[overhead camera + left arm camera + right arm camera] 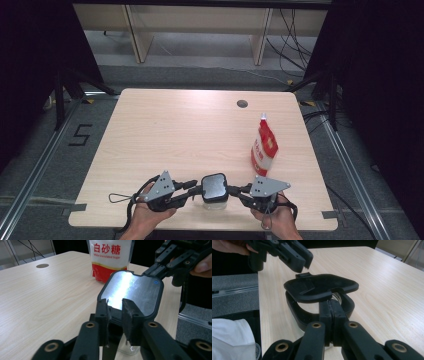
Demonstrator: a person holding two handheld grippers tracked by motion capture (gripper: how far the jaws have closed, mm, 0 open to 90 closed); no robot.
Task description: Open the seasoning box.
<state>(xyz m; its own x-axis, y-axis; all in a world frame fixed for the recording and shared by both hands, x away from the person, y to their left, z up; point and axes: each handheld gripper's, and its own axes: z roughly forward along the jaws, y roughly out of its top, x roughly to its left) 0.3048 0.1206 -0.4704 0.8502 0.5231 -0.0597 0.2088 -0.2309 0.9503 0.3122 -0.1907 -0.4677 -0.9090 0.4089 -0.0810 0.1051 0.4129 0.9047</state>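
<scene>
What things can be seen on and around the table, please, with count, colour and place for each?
table: one, light wood, centre; a dark round hole near its far edge
sugar bag: one, white and red, upright at the right side of the table
jar: one, clear, at the near edge between the grippers, mostly hidden under its lid
lid: one, black with a shiny top, raised on the jar
cables: several, dark, on the floor beyond the table
left gripper: one, black, jaws slightly apart at the lid's edge
right gripper: one, black, jaws shut at the jar's black rim
hands: two, at the near edge
</scene>
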